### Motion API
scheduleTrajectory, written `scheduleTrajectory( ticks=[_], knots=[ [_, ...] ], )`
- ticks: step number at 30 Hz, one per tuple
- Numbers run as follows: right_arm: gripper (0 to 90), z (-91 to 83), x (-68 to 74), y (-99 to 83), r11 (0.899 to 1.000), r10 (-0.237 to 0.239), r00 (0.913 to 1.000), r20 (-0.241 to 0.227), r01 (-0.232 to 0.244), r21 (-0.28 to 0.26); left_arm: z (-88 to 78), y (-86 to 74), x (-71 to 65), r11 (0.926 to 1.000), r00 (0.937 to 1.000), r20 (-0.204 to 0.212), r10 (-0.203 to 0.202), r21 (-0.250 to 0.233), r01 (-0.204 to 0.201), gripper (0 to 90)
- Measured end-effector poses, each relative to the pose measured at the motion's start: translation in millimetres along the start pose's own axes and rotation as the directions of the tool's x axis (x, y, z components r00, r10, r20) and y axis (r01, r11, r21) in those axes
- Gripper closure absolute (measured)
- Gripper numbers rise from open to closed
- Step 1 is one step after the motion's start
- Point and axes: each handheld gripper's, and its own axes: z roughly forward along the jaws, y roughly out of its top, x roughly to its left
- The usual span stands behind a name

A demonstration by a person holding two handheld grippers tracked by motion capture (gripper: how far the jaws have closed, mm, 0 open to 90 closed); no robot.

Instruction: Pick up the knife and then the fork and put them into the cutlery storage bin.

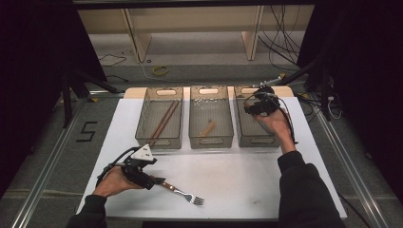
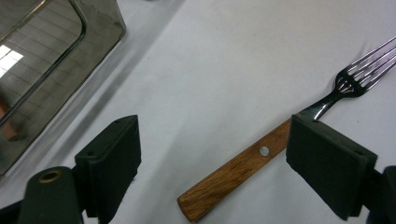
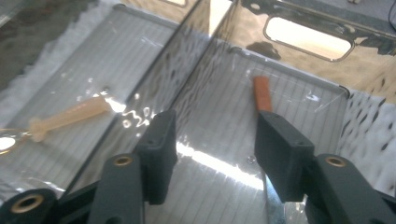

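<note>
Wooden-handled fork [image 2: 261, 154] lies flat on the white counter [image 1: 237, 175], near its front edge, tines pointing away from the left tongs [image 1: 153, 182]. Left tongs stand wide open astride the handle, one pad just beside the neck of the fork, nothing gripped. Right tongs [image 3: 212, 149] hang over the right-hand clear bin [image 1: 254, 118], jaws parted and empty; an orange-brown handle [image 3: 262, 93] lies on the bin floor beyond them. Middle bin [image 1: 211, 116] holds a pale wooden utensil [image 1: 207, 128], left bin [image 1: 159, 118] a pair of chopsticks [image 1: 164, 121].
</note>
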Motion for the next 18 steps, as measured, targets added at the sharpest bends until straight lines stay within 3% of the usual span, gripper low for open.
scheduleTrajectory(
  ticks=[3,8,18],
  knots=[
    [44.2,-8.9,3.1,-2.4,1.000,0.000,0.9996,-0.029,-0.001,-0.016,0.2,0.1,0.1,1.0000,1.0000,-0.003,-0.005,-0.002,0.005,17.5],
    [40.0,-27.0,16.9,-11.4,0.997,-0.047,0.9958,-0.079,0.043,-0.058,0.3,1.4,-1.3,1.0000,1.0000,-0.005,0.002,0.003,-0.002,17.5],
    [36.7,-57.0,49.6,-42.4,0.988,-0.115,0.9759,-0.185,0.093,-0.124,-1.3,8.6,-6.0,0.9977,0.9983,-0.017,0.056,0.041,-0.055,18.5]
  ],
)
